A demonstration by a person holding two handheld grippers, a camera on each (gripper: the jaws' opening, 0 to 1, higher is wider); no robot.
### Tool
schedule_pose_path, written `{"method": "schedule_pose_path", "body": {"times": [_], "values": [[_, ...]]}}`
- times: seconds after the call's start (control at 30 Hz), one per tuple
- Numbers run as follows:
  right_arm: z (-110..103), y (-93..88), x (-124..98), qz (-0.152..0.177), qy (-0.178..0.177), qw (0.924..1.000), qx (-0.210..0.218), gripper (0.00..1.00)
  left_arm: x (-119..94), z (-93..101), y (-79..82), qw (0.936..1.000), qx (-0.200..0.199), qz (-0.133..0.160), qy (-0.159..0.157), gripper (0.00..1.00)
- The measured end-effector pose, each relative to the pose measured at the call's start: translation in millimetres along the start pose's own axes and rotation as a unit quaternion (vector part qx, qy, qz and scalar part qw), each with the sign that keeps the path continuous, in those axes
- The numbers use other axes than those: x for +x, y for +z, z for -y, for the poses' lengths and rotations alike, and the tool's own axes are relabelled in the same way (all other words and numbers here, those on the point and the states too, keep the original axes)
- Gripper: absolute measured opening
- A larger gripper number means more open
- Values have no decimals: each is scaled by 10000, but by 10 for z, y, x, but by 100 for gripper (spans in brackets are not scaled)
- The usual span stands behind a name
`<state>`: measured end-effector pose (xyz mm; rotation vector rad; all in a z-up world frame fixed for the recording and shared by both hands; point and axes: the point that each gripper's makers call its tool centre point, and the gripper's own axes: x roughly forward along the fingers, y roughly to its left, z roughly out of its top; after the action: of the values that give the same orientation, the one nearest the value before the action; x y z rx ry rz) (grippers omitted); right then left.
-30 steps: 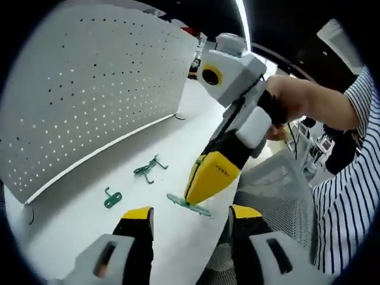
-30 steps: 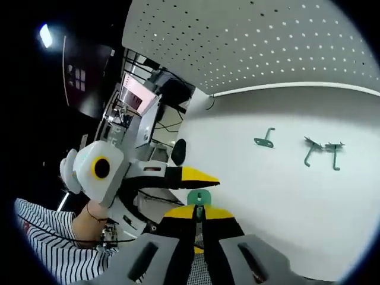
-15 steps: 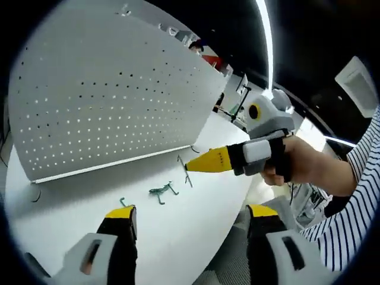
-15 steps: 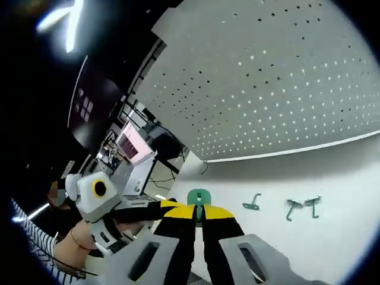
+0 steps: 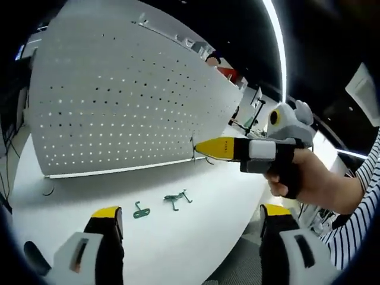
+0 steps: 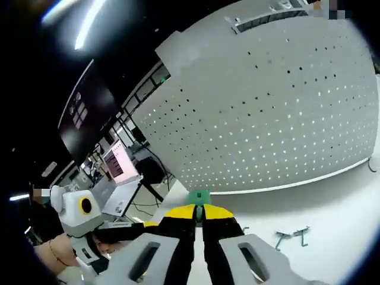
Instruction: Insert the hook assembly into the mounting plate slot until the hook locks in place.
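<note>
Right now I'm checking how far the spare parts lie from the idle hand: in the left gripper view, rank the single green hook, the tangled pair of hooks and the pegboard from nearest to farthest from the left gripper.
1. single green hook, on the white table just ahead of the left gripper
2. tangled pair of hooks, slightly beyond, to the right
3. pegboard, upright at the table's far edge

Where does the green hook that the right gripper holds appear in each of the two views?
Left gripper view: the green hook is near the centre, a thin line at the tip of the right gripper.
Right gripper view: the hook is low in the centre, pinched between the yellow jaws.
Shared landmark: the white pegboard behind it.
</note>
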<state>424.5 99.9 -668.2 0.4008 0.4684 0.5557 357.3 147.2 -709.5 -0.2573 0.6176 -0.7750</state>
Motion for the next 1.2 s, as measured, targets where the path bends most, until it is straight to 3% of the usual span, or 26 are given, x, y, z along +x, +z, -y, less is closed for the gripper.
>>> {"method": "schedule_pose_path", "body": {"times": [0.1, 0.2, 0.23, 0.4, 0.7, 0.8, 0.9, 1.03, 1.2], "values": [[20, 135, 30, 263, -158, 9991, -309, 0, -19, -13, 33, 10000, -41, 84, 22, 100], [62, 167, 71, 246, -358, 9977, -528, 0, -27, -15, 32, 10000, 14, 74, 10, 100], [125, 228, 85, 400, -524, 9955, -679, 0, -28, -9, 3, 10000, 47, -11, -8, 100], [134, 411, 81, 759, -718, 9897, -979, 0, -57, -49, -22, 9999, 120, -21, 73, 100], [232, 813, 23, 1548, -1227, 9719, -1280, 0, -81, -150, -68, 9996, 185, -51, 201, 100], [251, 875, 62, 1589, -1274, 9697, -1352, 0, -86, -160, -59, 9996, 161, -16, 228, 100], [272, 1006, 91, 1753, -1404, 9624, -1530, 0, -83, -185, -59, 9995, 174, -7, 277, 100], [285, 1124, 145, 1866, -1514, 9565, -1652, 0, -80, -221, -120, 9990, 248, -138, 337, 100], [267, 1342, 190, 2120, -1601, 9423, -2039, 0, -94, -261, -127, 9990, 191, -123, 384, 100]]}}
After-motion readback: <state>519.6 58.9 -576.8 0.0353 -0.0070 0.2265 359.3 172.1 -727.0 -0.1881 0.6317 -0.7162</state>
